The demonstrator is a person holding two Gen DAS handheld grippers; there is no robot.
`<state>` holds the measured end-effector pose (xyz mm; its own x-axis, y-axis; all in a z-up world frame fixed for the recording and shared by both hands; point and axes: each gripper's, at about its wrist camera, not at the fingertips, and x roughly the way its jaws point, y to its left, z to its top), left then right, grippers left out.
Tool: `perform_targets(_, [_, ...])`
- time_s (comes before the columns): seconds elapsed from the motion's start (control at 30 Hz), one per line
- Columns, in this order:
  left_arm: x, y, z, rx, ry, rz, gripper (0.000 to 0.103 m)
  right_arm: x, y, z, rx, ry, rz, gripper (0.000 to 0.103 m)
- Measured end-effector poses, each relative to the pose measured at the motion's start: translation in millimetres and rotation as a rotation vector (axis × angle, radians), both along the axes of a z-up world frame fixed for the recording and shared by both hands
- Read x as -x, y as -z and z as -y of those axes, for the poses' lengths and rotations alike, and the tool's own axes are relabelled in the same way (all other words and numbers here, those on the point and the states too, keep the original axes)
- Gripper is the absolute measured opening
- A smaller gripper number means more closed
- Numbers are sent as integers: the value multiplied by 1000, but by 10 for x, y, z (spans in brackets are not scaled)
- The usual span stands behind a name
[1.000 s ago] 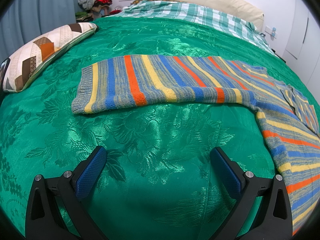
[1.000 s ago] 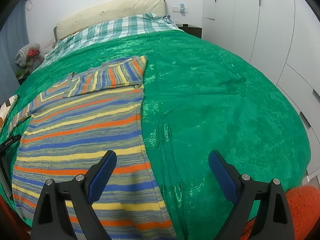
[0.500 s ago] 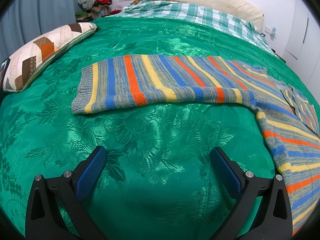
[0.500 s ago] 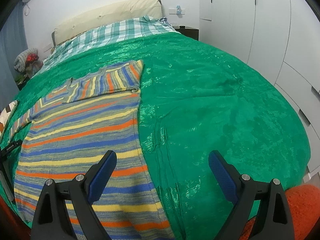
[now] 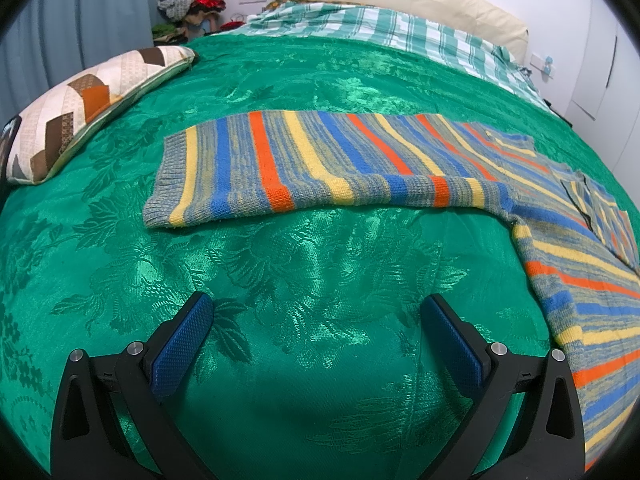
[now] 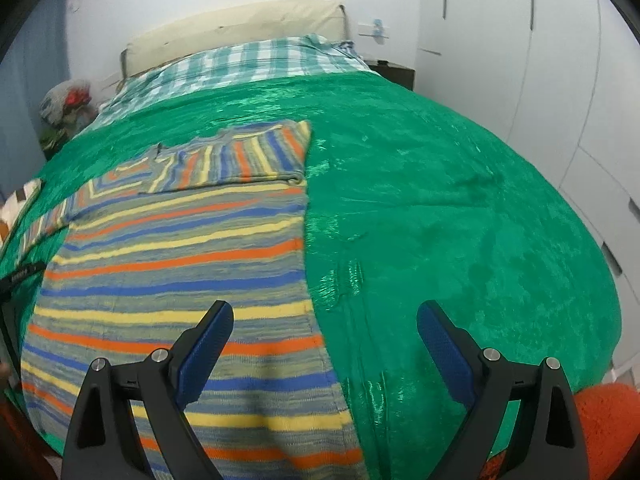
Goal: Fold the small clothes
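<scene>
A striped knit sweater (image 5: 320, 160) is lying flat on the green bedspread (image 5: 304, 272), one sleeve (image 6: 248, 156) already folded in. Being soft and limp, it is best pinched at the outstretched cuff (image 5: 166, 188). The left gripper (image 5: 316, 340) and right gripper (image 6: 324, 344) are hovering wide, empty.

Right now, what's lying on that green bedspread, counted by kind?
Striped sweater: 1
Patchwork pillow: 1
Checked blanket: 1
Total: 3

Both grippers, left and right, hover open and hold nothing.
</scene>
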<state>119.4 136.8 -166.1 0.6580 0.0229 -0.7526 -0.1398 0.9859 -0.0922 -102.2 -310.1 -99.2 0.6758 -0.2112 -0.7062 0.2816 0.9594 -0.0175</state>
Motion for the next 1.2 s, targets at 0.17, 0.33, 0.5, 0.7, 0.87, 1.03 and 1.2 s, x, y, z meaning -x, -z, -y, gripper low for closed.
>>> perform_targets(0.17, [-32,-4,70,-10,-2,-7,103,-4,48,23,-8,4,-15,92])
perform_targets(0.33, [-56,-28,1,55,23,-85,103,-41,78,43,-19,5,-22,92])
perform_targets(0.5, [20,-432,-416,402,137,-191,102,-57,81,55,-7,-2,-22,92])
perform_targets(0.7, [-429,-535,-1648,674,-140,-67,85,-109,110,50,-19,0,-32,92])
perform_targets(0.87, [-894,-70,-1834,758,-179,-246,53,-118,120,-45,11,-26,-38,92])
perform_targets(1.03, [-1156,-303,-1503,616,-100,-232,2,-125,135,-49,12,-30,-46,92])
perform_targets(1.2, [-1379,-1197,-738,502,115,-99,2,-103,94,31,-18,-14,-22,92])
